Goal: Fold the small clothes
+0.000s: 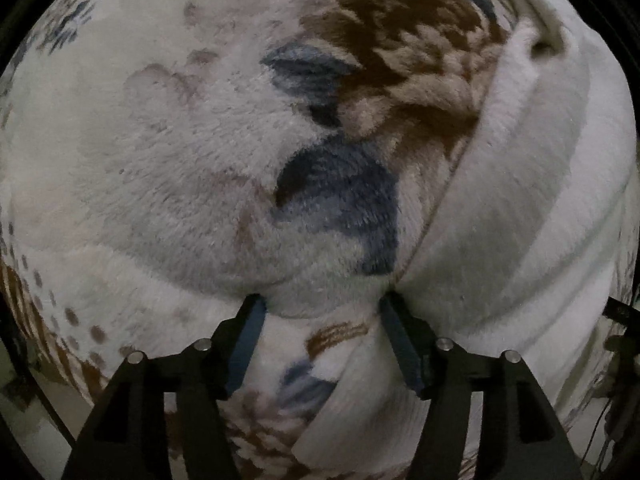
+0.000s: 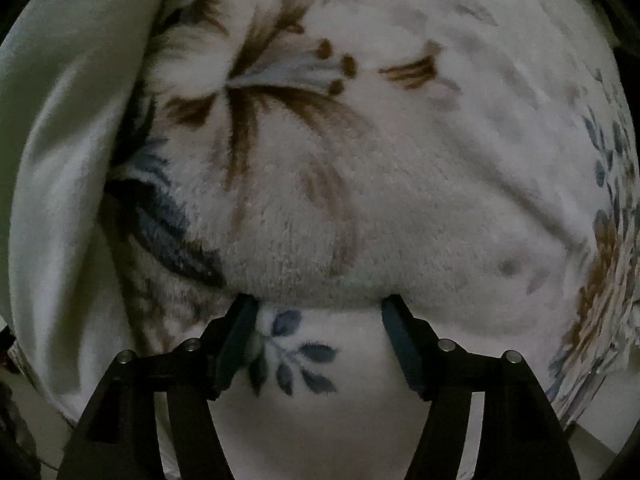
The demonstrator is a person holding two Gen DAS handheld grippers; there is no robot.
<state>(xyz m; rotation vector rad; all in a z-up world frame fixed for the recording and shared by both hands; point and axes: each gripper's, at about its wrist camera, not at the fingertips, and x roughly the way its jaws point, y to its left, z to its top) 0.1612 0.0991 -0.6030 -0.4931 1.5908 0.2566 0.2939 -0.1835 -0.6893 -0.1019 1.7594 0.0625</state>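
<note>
Left wrist view: left tongs (image 1: pixel 322 306) apart, fleece (image 1: pixel 200 152) bulging at twelve o'clock, touching both tips; white lining (image 1: pixel 520 184) at two o'clock; right tongs (image 2: pixel 318 306) likewise apart against fleece; neither arm nearer.

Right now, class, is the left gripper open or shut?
Open: the left gripper shows fingers set wide apart, with the fleece bulging between them.

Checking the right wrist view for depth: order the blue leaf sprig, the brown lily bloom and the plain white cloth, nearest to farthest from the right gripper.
1. Blue leaf sprig, between the right gripper fingers.
2. Brown lily bloom, ahead, left of centre.
3. Plain white cloth, far left edge.
</note>
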